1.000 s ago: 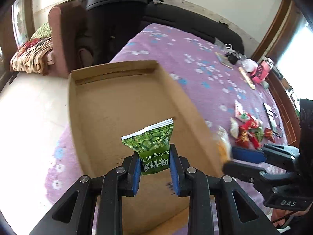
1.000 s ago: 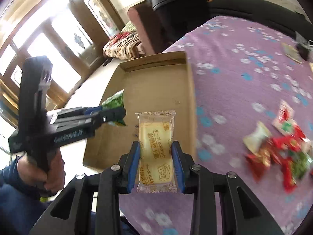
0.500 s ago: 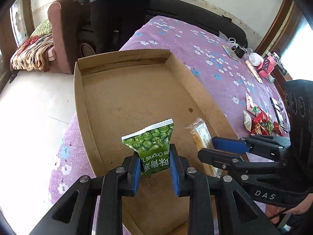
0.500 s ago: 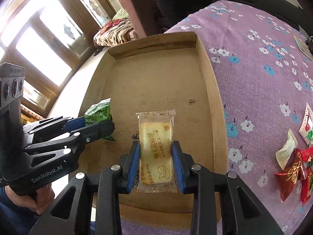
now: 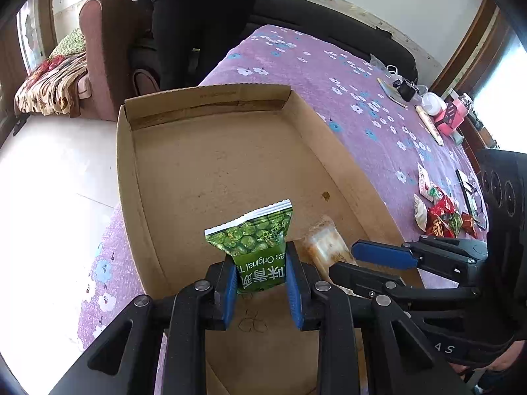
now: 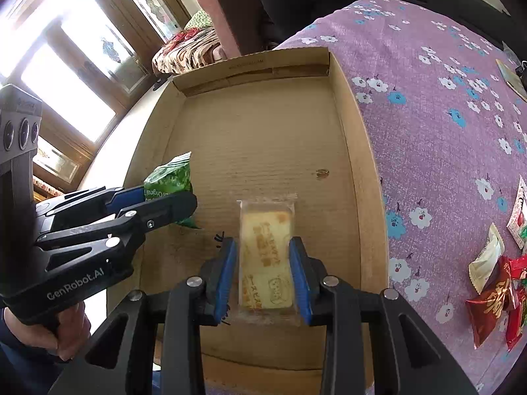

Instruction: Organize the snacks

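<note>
My left gripper (image 5: 262, 265) is shut on a green pea snack packet (image 5: 255, 238), held over the near end of a shallow cardboard box (image 5: 210, 105). My right gripper (image 6: 262, 265) is shut on a clear-wrapped yellow biscuit pack (image 6: 265, 247), also low over the box floor (image 6: 263, 131). From the right wrist view the left gripper (image 6: 158, 197) sits just left of the biscuit with the green packet (image 6: 168, 177) in its jaws. In the left wrist view the right gripper (image 5: 359, 263) and its biscuit pack (image 5: 326, 243) lie close on the right.
The box rests on a purple flowered cloth (image 5: 329, 75). A heap of red, white and green snack packets (image 6: 497, 279) lies right of the box. A person in black (image 5: 204, 16) stands beyond it by an armchair (image 5: 98, 49). Small items (image 5: 438, 115) crowd the far right.
Both grippers have come down and in over the near end of the box, each still holding its snack. The right gripper moved leftward from above the cloth to inside the box.
</note>
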The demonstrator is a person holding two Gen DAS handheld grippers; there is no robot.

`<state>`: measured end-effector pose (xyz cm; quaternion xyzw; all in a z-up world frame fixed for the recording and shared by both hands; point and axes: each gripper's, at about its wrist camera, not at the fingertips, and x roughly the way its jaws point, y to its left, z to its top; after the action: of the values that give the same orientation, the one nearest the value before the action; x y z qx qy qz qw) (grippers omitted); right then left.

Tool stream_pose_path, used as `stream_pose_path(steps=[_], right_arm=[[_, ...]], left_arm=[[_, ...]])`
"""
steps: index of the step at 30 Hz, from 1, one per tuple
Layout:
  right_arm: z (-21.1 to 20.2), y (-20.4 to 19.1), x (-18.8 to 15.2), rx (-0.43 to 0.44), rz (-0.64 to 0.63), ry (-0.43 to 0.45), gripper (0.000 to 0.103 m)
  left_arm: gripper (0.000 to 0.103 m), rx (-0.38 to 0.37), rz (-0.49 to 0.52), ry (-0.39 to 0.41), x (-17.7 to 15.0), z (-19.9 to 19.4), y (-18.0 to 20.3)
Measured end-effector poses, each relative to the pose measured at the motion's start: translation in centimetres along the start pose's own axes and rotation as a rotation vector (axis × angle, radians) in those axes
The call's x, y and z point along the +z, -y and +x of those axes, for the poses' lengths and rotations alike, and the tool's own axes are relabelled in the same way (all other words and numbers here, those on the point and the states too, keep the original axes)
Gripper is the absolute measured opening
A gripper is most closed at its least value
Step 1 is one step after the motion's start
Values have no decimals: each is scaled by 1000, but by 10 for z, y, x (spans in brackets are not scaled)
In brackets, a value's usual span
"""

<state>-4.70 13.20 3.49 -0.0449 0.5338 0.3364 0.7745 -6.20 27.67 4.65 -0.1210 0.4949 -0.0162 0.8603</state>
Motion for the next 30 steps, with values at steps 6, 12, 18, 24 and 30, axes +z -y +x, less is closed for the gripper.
stream_pose_path(steps=[6,12,18,24,30], right_arm=[[-8,-5,-2,-4,-16,24,32],[-28,5,-10,-2,32,58,32],[-60,35,-27,24,150,138,33],[-104,78,-58,-9,321,265,53],[-132,120,-85,-78,441,322,53]], left_arm=[[27,2,-5,11,3,-2,-3],[39,-3,3,11,6,-3,6],[47,10,29,36,10,-5,23],[47,-5,70,70,14,-14,55],[47,-16,122,64,10,-15,99]])
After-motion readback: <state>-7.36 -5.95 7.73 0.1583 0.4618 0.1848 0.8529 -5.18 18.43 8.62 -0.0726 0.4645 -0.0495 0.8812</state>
